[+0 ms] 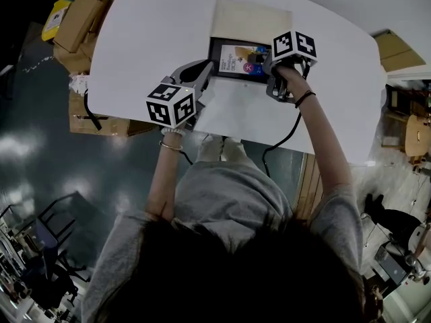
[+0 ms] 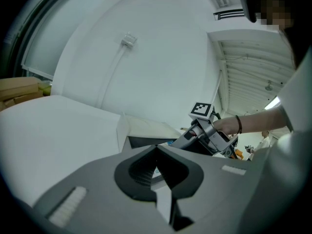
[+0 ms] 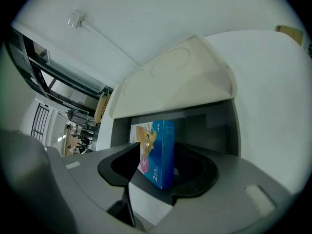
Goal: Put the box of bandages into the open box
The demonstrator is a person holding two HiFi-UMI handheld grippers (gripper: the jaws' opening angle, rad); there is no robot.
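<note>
In the head view the right gripper (image 1: 267, 66) covers the 3 o'clock end of the blue cardboard bandage box (image 1: 236, 58). In the right gripper view its lower end lies behind the jaws, and its small print is unreadable. The grey body of the left gripper (image 2: 158, 168) hides most of the white open box (image 2: 146, 128).

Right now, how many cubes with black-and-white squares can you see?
2. One cube rides on the left gripper near the table's front edge; the other cube rides on the right gripper above the open box. None seem hidden.
</note>
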